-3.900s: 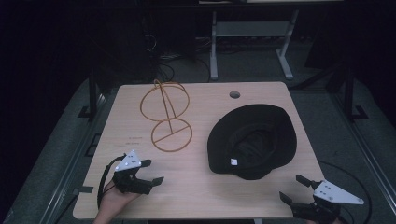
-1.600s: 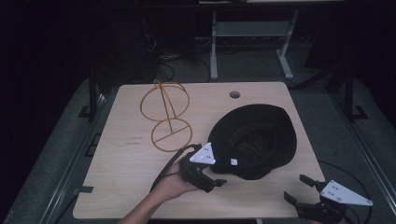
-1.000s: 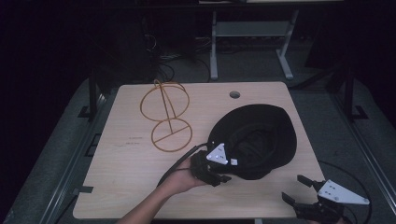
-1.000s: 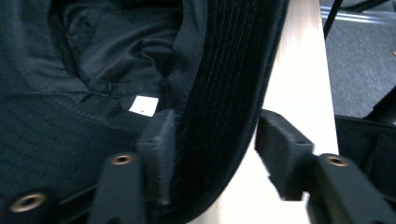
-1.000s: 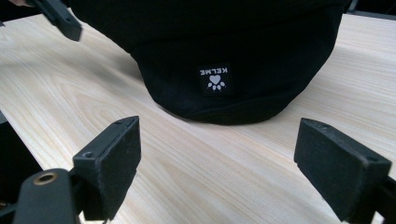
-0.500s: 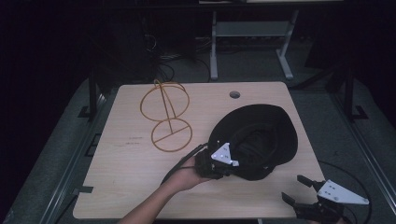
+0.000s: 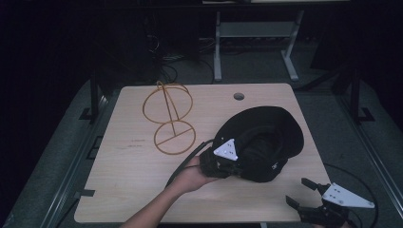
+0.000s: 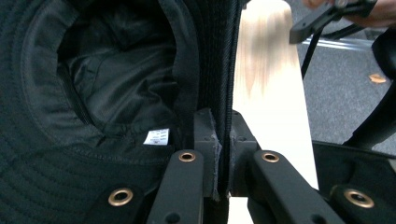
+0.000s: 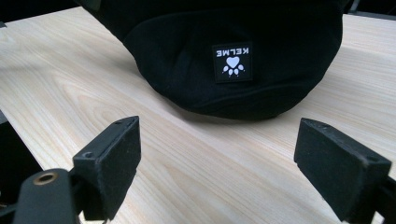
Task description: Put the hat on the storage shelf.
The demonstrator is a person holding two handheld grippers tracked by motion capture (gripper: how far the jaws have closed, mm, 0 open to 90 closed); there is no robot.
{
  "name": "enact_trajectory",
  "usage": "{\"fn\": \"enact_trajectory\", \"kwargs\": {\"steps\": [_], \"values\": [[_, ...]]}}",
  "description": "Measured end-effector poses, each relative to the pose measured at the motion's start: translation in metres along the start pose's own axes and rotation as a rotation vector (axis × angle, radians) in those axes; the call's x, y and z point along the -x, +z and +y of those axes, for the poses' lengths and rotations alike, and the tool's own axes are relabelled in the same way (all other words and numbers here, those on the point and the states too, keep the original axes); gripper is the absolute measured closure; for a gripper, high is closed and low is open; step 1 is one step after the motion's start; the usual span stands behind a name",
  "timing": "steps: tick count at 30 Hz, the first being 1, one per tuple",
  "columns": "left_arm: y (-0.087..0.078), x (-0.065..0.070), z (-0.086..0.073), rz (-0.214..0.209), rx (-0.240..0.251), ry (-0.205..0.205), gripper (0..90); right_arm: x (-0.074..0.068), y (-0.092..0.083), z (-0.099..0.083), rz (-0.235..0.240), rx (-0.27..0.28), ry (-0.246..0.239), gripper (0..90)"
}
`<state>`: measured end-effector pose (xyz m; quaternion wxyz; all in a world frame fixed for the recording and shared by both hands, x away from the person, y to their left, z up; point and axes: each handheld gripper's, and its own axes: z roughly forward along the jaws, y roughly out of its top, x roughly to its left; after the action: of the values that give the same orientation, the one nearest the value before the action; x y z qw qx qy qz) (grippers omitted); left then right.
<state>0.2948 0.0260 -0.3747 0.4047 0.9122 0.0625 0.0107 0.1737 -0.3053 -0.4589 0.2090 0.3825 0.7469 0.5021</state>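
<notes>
Pale wooden tabletop (image 7: 119, 190), black bucket hat (image 7: 266, 137) at right. Left gripper (image 7: 223, 164) just closed, pinching hat brim (image 8: 223, 84); grasp secured. Right gripper (image 7: 304, 199) spread wide, idle near edge.

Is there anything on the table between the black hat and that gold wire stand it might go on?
Nothing visible. The hat lies upside down, its brim pinched in the left gripper, and only bare table separates it from the wire stand to its left. The right gripper waits open at the near edge.

Black bucket hat (image 7: 266, 140) lies upside down (lining showing) on the table's right half.
</notes>
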Motion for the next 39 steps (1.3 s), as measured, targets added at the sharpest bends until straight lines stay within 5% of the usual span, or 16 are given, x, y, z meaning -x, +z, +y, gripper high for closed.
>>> {"fn": "enact_trajectory", "kwargs": {"steps": [25,39], "values": [[-0.03,-0.015,0.039,-0.033,0.147,-0.139,85.6,-0.009,0.008,0.024,0.041,0.071,-0.016,14.3],[-0.042,-0.027,0.047,-0.049,0.202,-0.207,85.6,-0.005,0.018,0.046,0.019,0.082,-0.038,14.4]]}}
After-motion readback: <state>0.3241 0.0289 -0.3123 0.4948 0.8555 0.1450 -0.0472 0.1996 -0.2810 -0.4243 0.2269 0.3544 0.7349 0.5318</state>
